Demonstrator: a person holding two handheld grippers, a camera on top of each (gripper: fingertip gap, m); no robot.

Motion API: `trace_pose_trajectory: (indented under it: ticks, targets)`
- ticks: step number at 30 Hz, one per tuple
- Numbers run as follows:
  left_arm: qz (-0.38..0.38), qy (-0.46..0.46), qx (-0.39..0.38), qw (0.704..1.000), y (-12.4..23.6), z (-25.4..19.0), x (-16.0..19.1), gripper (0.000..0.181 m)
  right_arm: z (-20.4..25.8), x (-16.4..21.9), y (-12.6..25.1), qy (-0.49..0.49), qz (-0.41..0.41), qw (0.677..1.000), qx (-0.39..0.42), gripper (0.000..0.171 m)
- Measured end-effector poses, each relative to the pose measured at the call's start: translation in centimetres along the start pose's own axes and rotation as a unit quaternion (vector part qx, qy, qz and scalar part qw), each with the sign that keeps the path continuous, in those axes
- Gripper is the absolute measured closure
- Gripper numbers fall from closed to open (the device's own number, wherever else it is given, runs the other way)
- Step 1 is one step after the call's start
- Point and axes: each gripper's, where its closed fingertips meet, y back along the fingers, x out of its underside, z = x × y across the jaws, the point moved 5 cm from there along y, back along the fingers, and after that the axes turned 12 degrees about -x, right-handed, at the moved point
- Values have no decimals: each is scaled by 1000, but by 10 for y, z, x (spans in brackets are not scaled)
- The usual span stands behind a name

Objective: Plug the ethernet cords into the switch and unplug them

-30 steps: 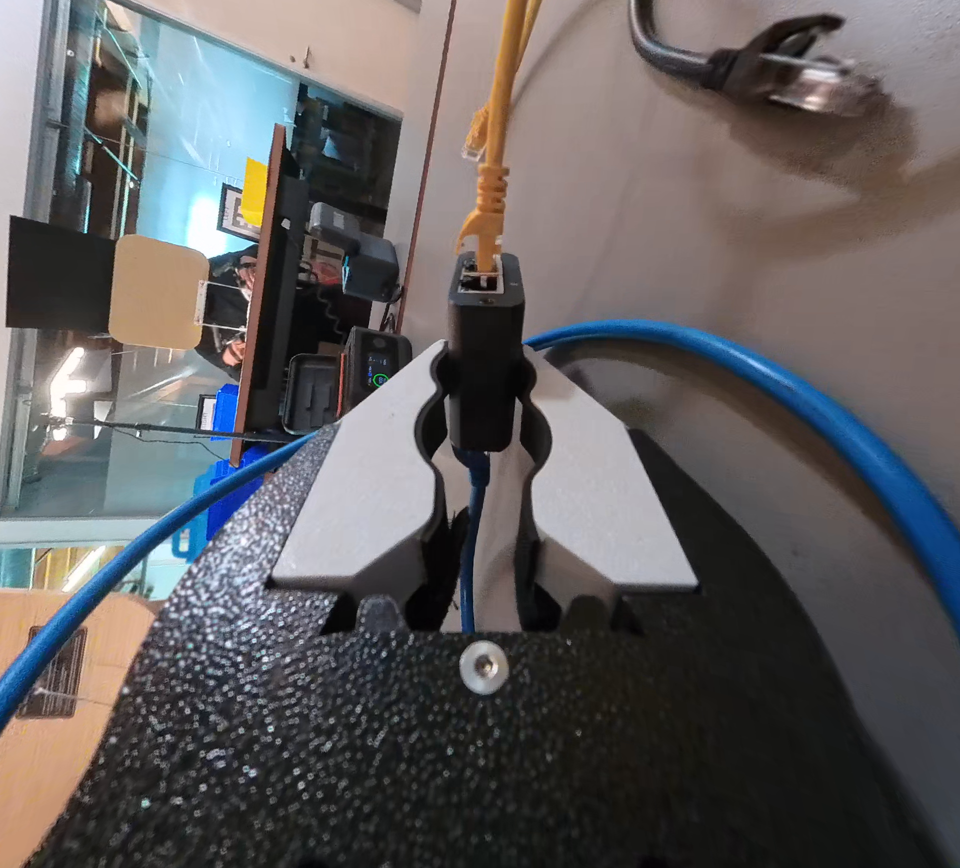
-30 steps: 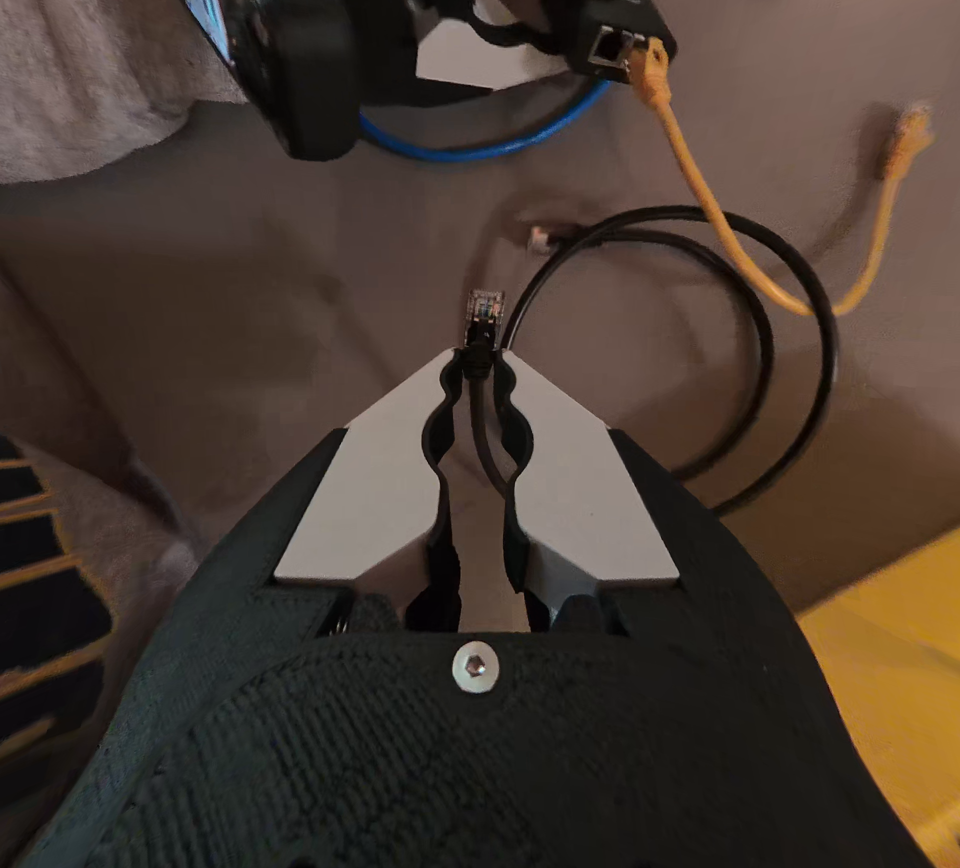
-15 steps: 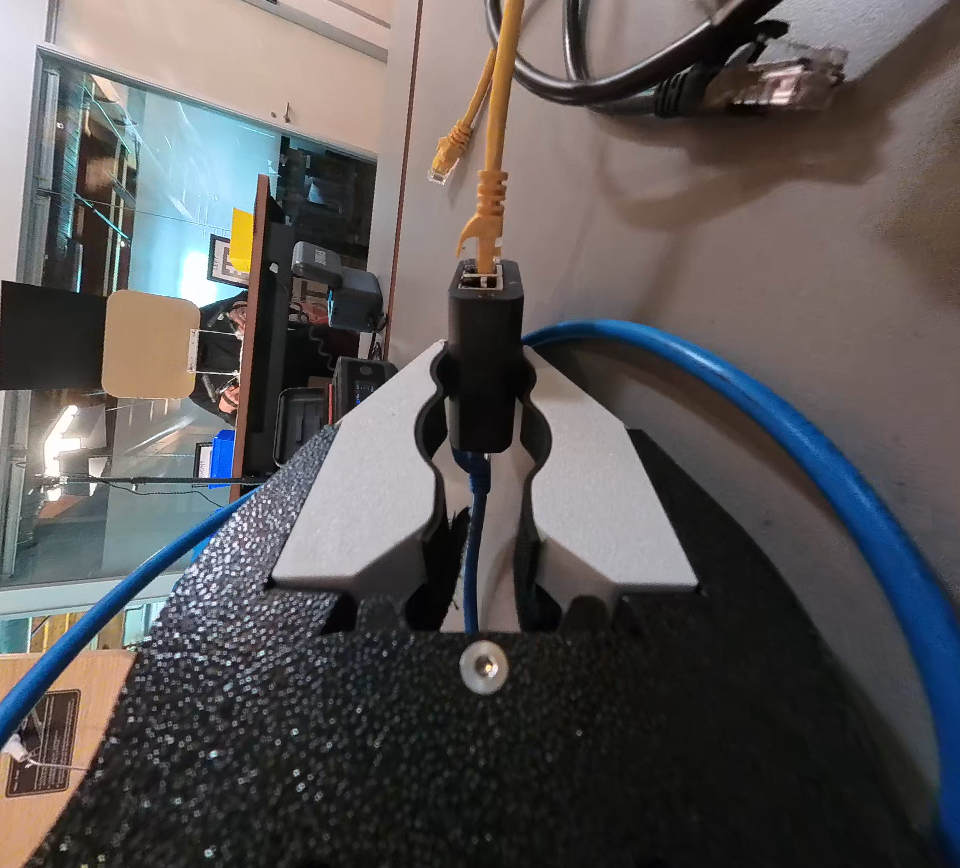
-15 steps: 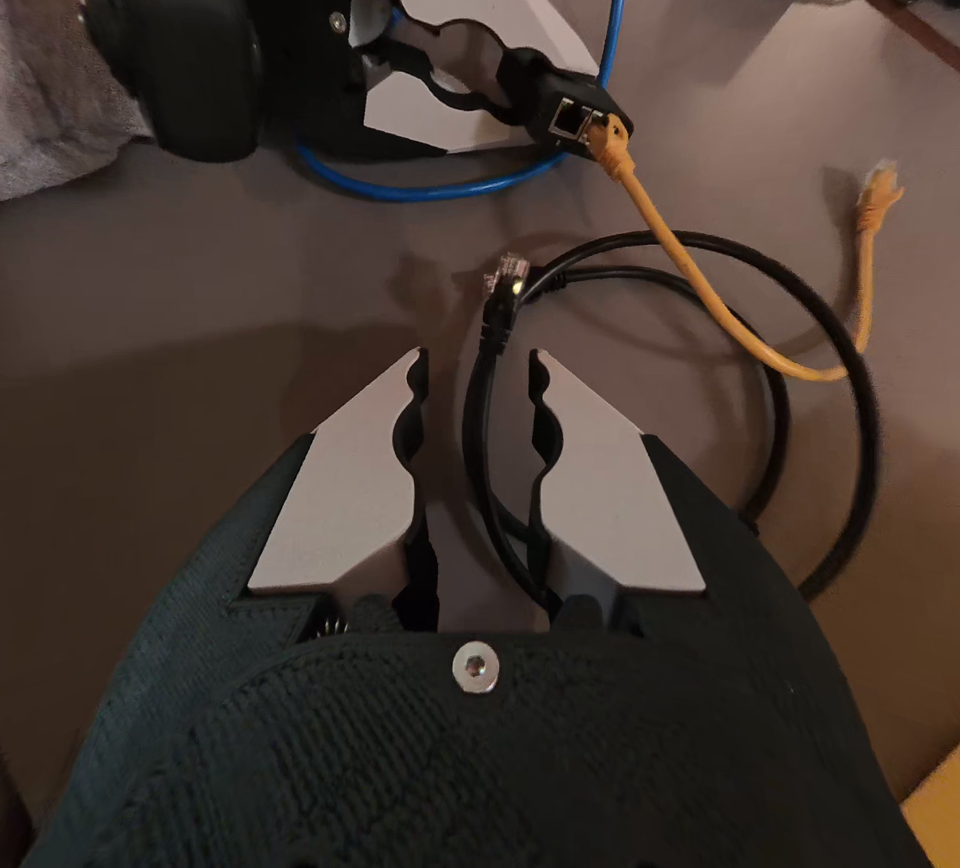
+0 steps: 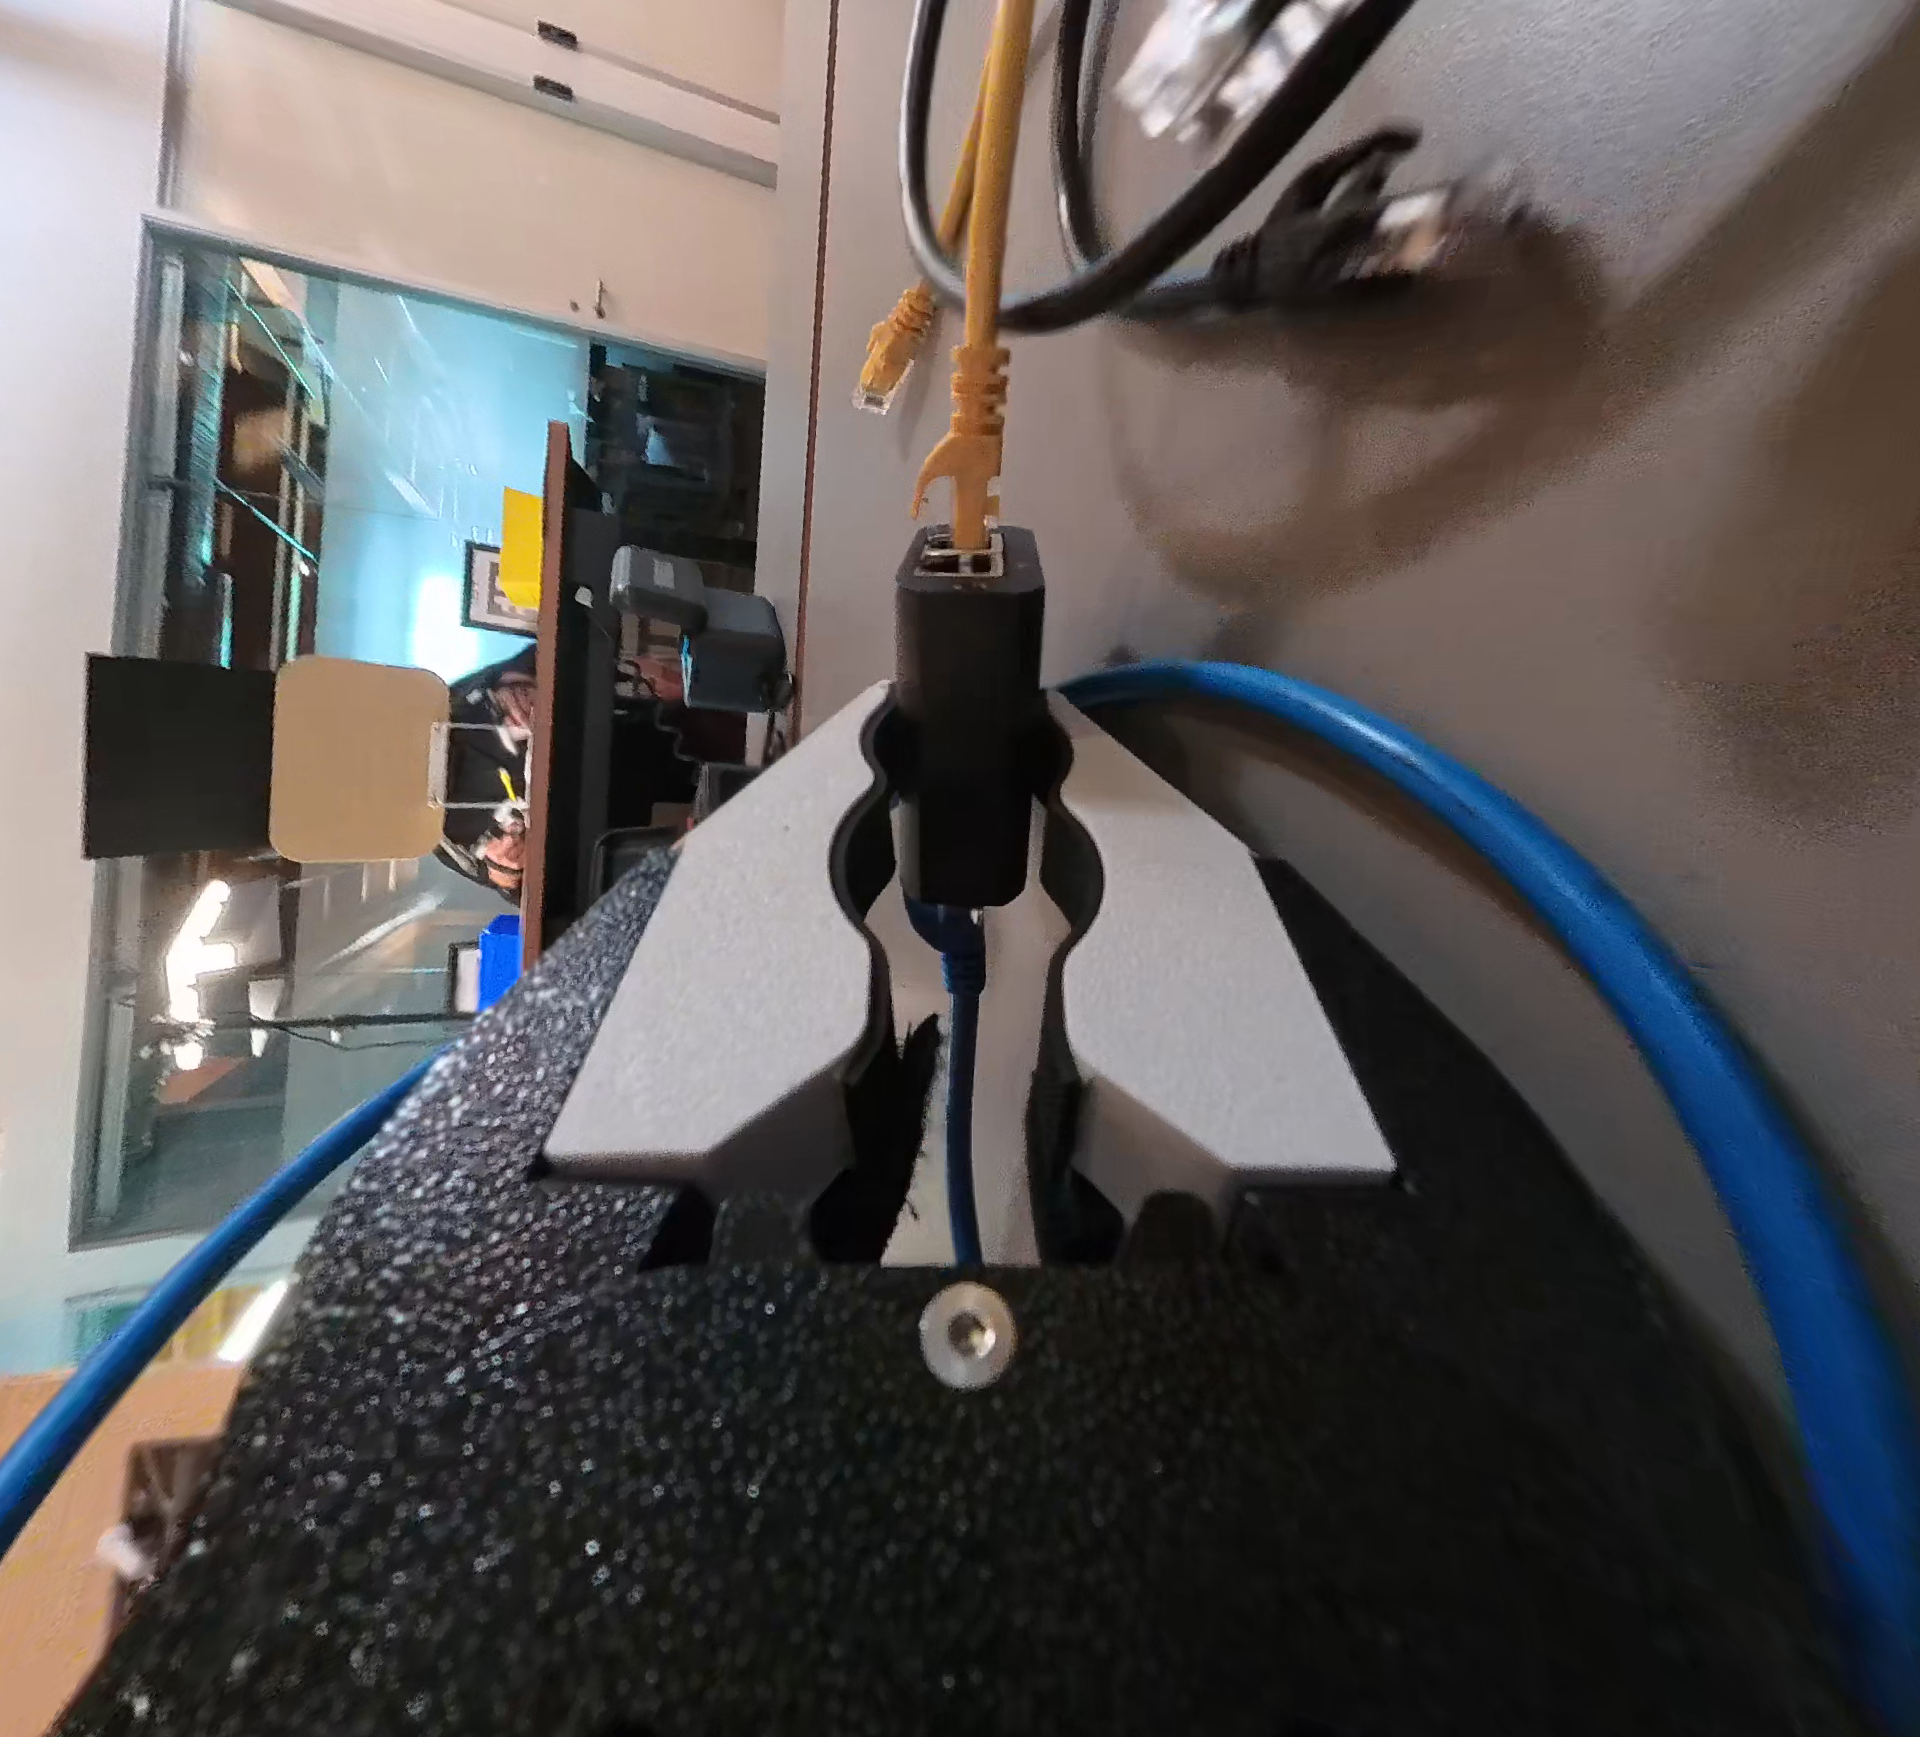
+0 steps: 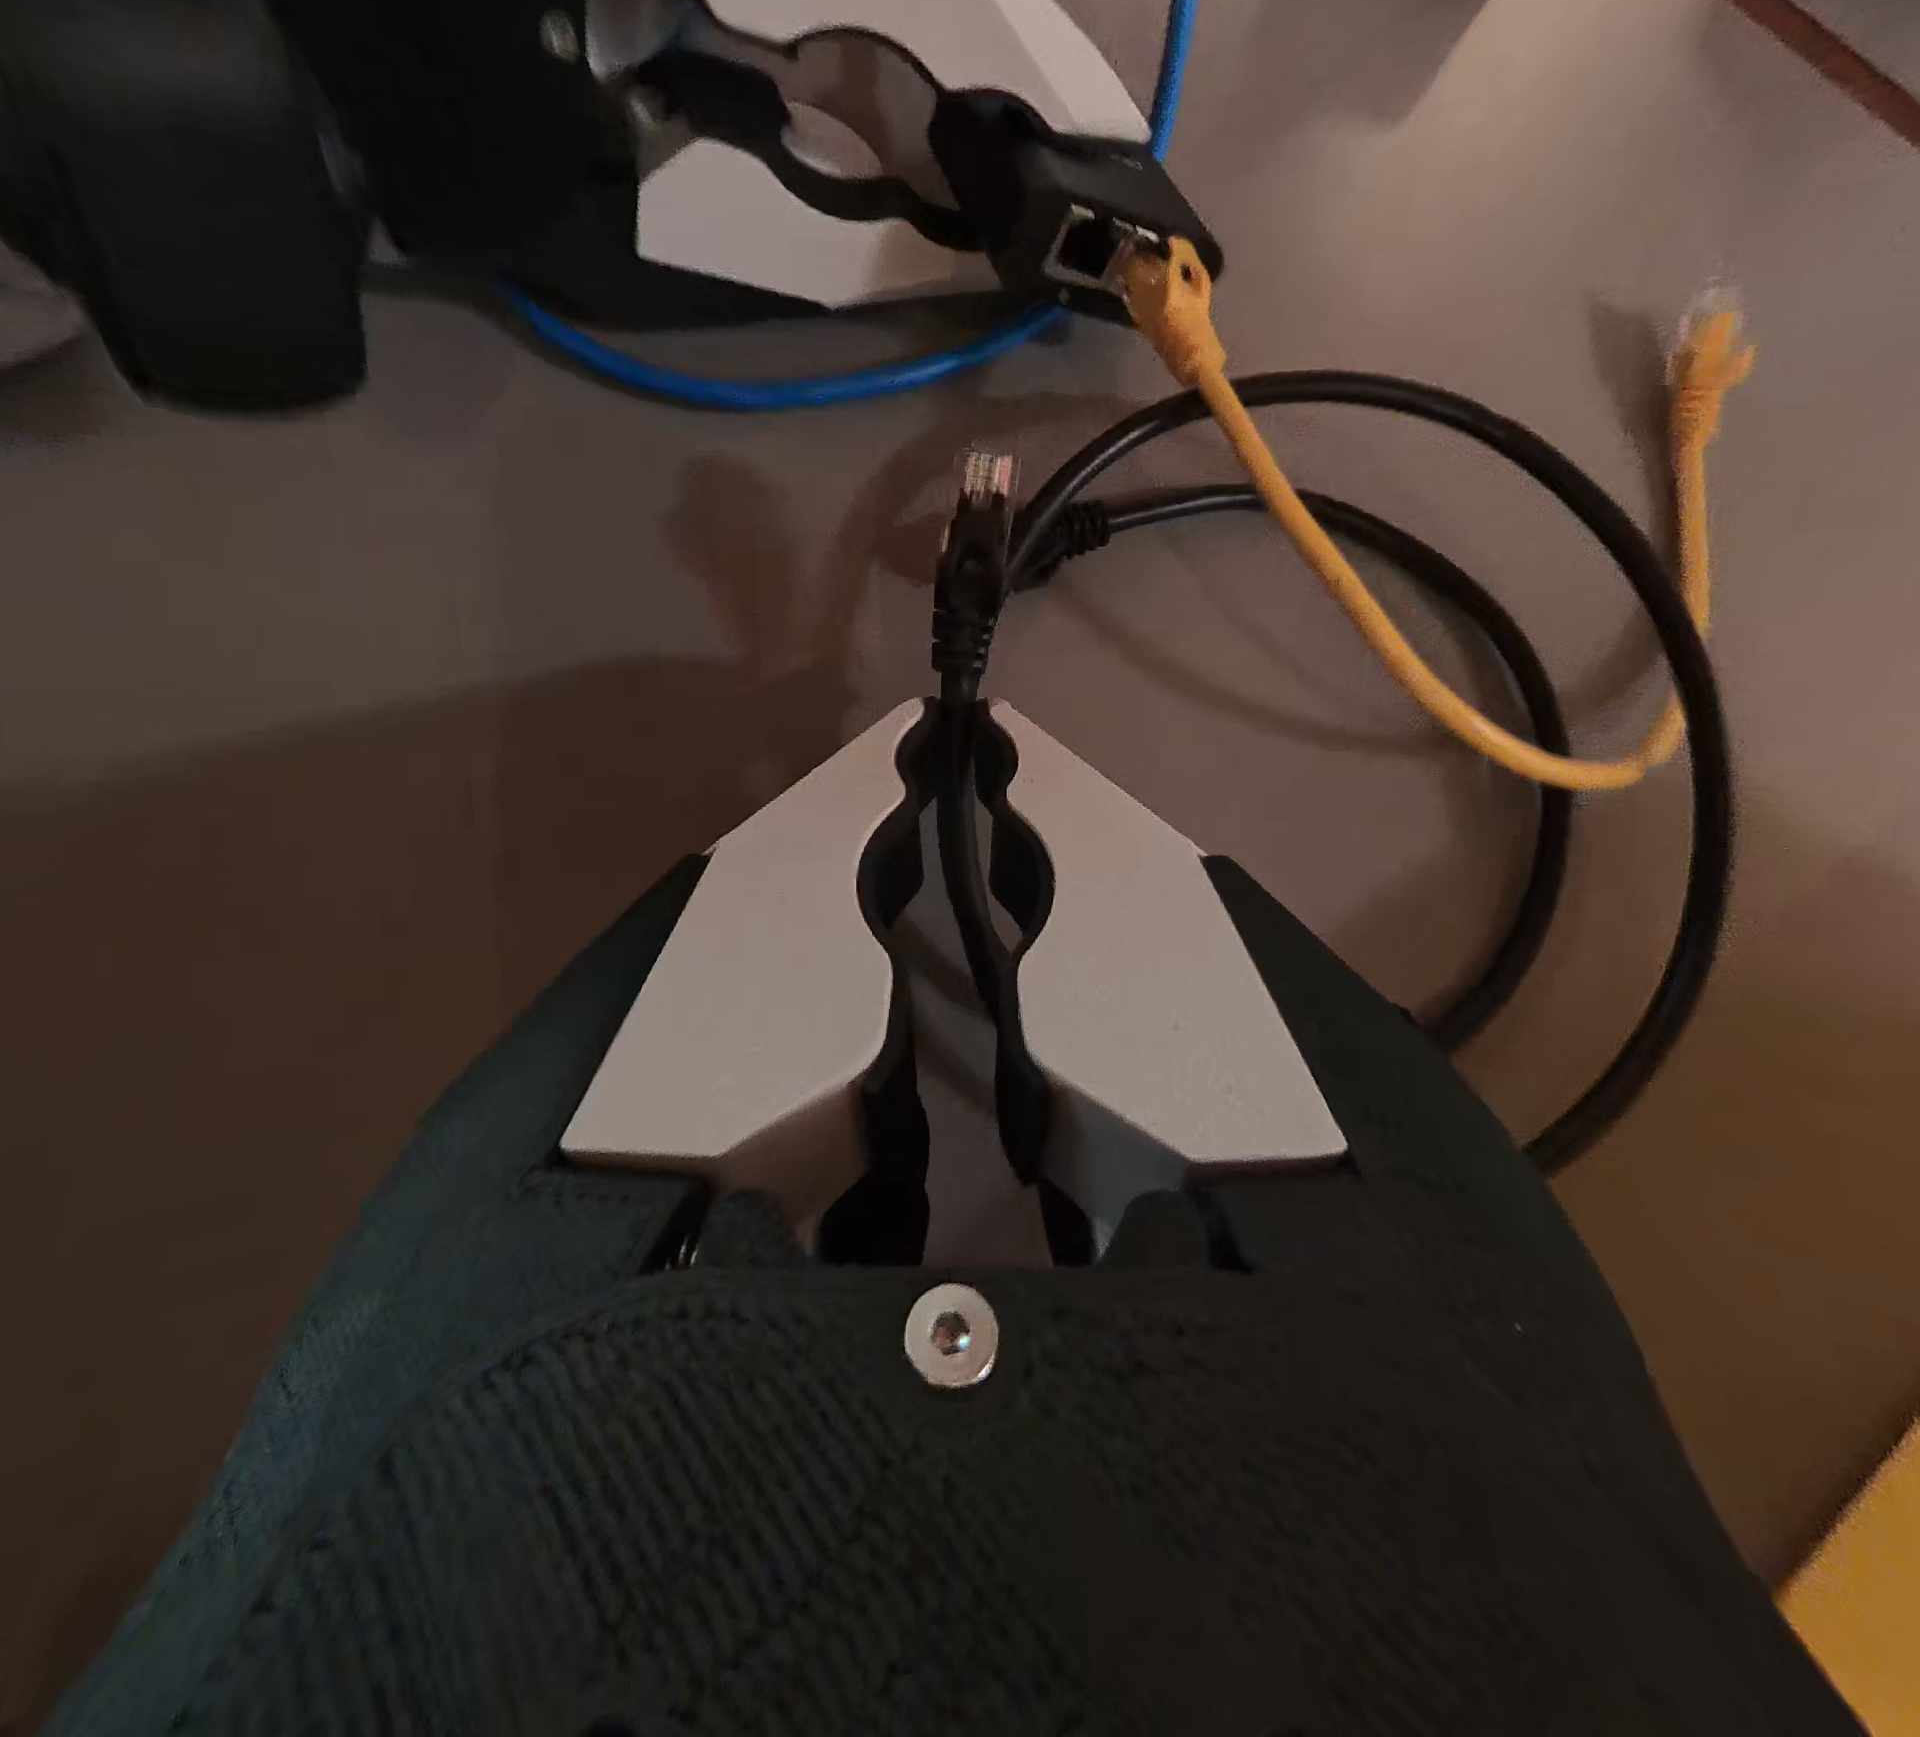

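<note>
Black cord pinched between right jaws, plug protruding

One cord sits plugged in the switch, atop another's loop.

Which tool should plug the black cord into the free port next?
Right. The right tool already grips the black cord, plug aimed toward the switch's open port. The left tool is occupied holding the switch.

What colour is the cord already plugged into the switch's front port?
Yellow: the cord in the switch, clearest in the right wrist view.
</note>
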Motion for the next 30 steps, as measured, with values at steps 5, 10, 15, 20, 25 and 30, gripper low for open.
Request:
trace_pose_trajectory:
  ticks: [5,10,15,20,25,30]
  targets:
    - [-46,-71,-25,996,7,-2,-17,159,-5,-11,2,-62,36,996,-60,166]
    - [-104,-80,-56,990,16,4,-31,160,-9,-20,8,-105,63,986,-112,167]
    - [-144,-82,-53,985,23,2,-40,160,-7,-24,13,-116,89,981,-126,167]
    - [-156,-75,-33,984,25,-2,-44,160,-4,-18,12,-129,117,976,-133,167]
    - [-163,-74,-16,984,27,-6,-46,160,-4,-15,9,-126,142,974,-126,167]
    - [-169,-71,1,983,28,-9,-48,160,-1,-12,6,-114,170,969,-135,167]
